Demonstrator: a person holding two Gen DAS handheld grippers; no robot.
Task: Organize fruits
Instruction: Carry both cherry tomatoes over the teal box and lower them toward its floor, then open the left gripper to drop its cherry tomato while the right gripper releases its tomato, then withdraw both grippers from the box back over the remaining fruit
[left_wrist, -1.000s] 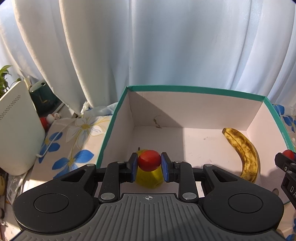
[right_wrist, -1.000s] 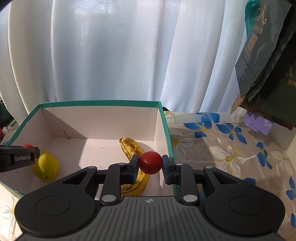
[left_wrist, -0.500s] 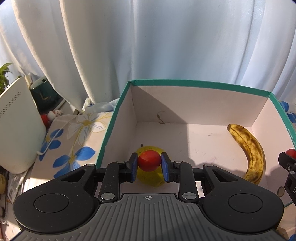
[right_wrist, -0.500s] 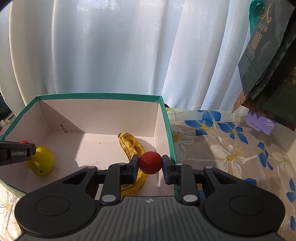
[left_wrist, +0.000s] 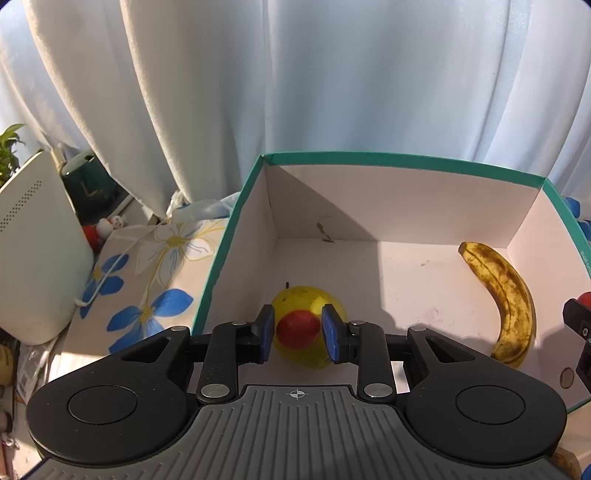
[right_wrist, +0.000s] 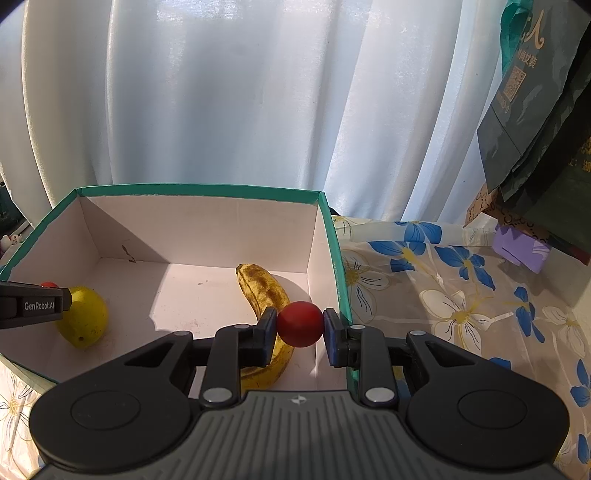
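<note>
My left gripper (left_wrist: 297, 334) hangs over the near left corner of the teal-rimmed box (left_wrist: 402, 162), its jaws opening; a small red fruit (left_wrist: 297, 334) sits between the blue pads (left_wrist: 266, 334), with a thin gap on each side, so I no longer press it; it overlaps the yellow pear (left_wrist: 314, 299) lying on the box floor beneath. My right gripper (right_wrist: 300, 329) is clenched on a second red fruit (right_wrist: 300, 329), above the banana (right_wrist: 264, 291) by the box's right wall. Only the left view shows the white appliance (left_wrist: 35, 251) and the potted plant (left_wrist: 8, 153) beyond the box; only the right view shows the dark green bags (right_wrist: 535, 122) and the purple block (right_wrist: 521, 252) on the flowered cloth (right_wrist: 461, 295); it also shows my left gripper from the side, by the pear.
</note>
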